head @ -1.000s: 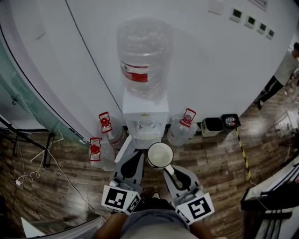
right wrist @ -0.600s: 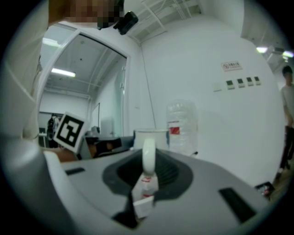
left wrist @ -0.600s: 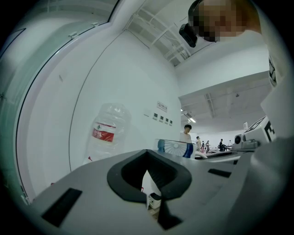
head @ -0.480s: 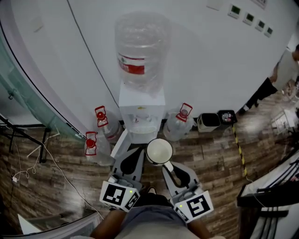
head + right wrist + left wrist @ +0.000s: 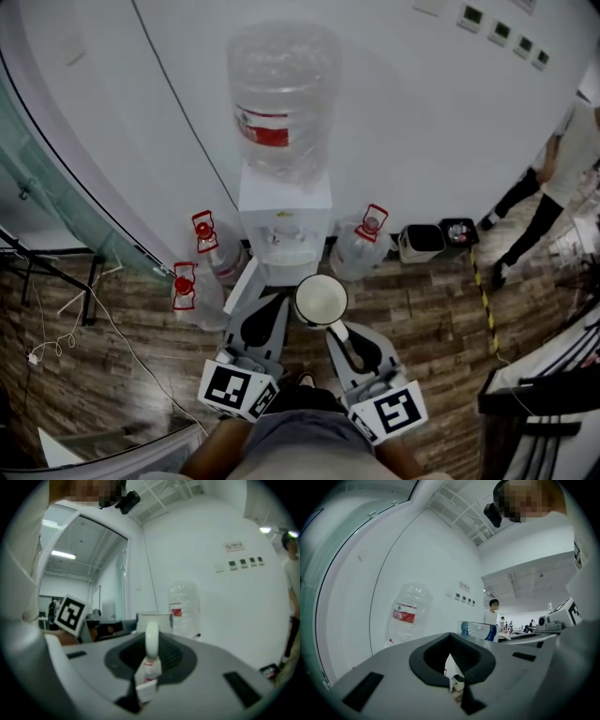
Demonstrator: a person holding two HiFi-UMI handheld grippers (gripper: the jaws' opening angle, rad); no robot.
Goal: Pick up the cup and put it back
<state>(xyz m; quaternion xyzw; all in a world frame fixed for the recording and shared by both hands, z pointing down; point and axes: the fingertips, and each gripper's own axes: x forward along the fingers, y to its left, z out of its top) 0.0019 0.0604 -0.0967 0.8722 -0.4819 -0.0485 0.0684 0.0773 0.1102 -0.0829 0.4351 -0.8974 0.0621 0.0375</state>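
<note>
Cup point(image 5: 321, 300) is held upright by its handle in the clenched right claw point(image 5: 336, 332), mouth up, just in front of the water dispenser point(image 5: 284, 217). Left claw point(image 5: 276, 304) sits close beside it, jaws shut together on nothing. Both claws point roughly level toward the dispenser.

Dispenser point(image 5: 284, 220) dead ahead w/ spare bottles point(image 5: 359, 251) both sides; open floor point(image 5: 431, 319) to right.

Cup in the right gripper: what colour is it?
The cup is white with a blue fan-like print on its side, clearest in the left gripper view.
</note>
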